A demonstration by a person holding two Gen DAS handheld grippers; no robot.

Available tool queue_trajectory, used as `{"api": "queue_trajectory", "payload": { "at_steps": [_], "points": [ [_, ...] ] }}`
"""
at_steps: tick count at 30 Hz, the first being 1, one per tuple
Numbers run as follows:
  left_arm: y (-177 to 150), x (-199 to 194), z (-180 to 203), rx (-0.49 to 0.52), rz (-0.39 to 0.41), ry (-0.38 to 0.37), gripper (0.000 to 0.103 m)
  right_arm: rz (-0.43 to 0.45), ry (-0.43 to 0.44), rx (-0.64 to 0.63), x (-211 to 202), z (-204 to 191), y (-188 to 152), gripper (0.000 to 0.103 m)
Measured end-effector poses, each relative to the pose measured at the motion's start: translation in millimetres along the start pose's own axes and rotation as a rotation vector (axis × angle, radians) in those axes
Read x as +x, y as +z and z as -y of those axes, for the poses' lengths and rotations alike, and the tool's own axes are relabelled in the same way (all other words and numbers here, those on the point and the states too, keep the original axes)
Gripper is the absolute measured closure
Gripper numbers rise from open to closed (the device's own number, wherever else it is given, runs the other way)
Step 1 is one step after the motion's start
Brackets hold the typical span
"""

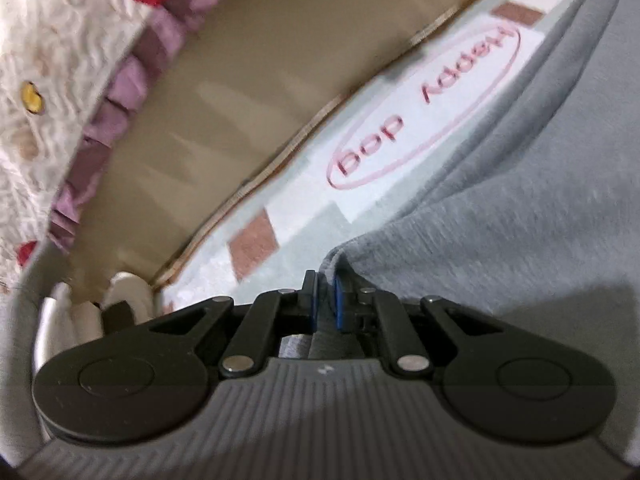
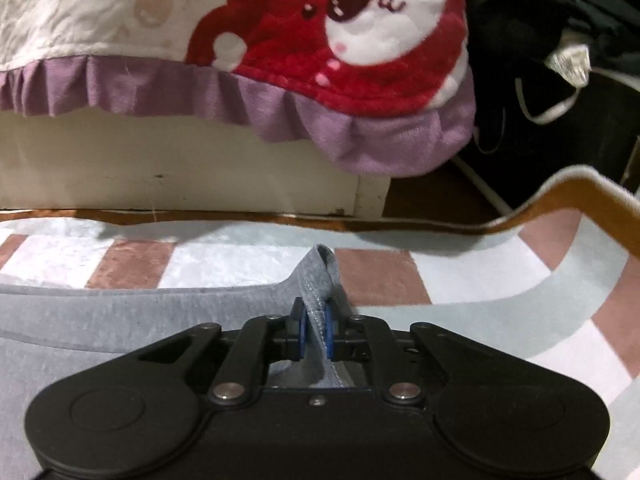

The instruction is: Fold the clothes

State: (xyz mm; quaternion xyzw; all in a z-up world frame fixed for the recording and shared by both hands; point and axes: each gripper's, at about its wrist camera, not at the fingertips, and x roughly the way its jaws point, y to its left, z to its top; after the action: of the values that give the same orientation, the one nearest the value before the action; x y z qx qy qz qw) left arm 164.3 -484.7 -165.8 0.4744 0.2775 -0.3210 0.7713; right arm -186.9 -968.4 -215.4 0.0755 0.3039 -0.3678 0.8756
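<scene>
On pale patterned rug (image 2: pixel 460 304), both tongs (image 1: pixel 325 292) (image 2: pixel 315 322) clench grey garment (image 2: pixel 120 304) edges.

Left gripper (image 1: pixel 325 296) and right gripper (image 2: pixel 315 330) clamped (both angled downward).

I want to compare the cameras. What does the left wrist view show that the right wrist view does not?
Only left wrist: the rug's pink oval with writing and the left gripper shut on the grey cloth. Only right wrist: a dark pile, the rug's curled corner, and the right gripper shut on a stitched hem. Both: cloth, rug, frilled blanket.
</scene>
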Motion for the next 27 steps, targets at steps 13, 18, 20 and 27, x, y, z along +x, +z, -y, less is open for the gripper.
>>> {"api": "queue_trajectory", "payload": {
  "at_steps": [13, 18, 20, 27],
  "points": [
    [-43, -41, -7, -0.103, -0.037, -0.248, 0.085, 0.033, 0.152, 0.399, -14, 55, 14, 0.093],
    [-71, -62, -27, -0.298, -0.002, -0.227, 0.072, -0.032, 0.005, 0.129, 6, 14, -6, 0.093],
    [-84, -70, -45, -0.438, 0.01, -0.205, 0.068, -0.027, -0.006, 0.104, 6, 10, -6, 0.093],
    [-132, -72, -62, -0.506, -0.107, -0.127, 0.045, -0.046, 0.034, 0.2, 4, 24, -5, 0.092]
  ]
}}
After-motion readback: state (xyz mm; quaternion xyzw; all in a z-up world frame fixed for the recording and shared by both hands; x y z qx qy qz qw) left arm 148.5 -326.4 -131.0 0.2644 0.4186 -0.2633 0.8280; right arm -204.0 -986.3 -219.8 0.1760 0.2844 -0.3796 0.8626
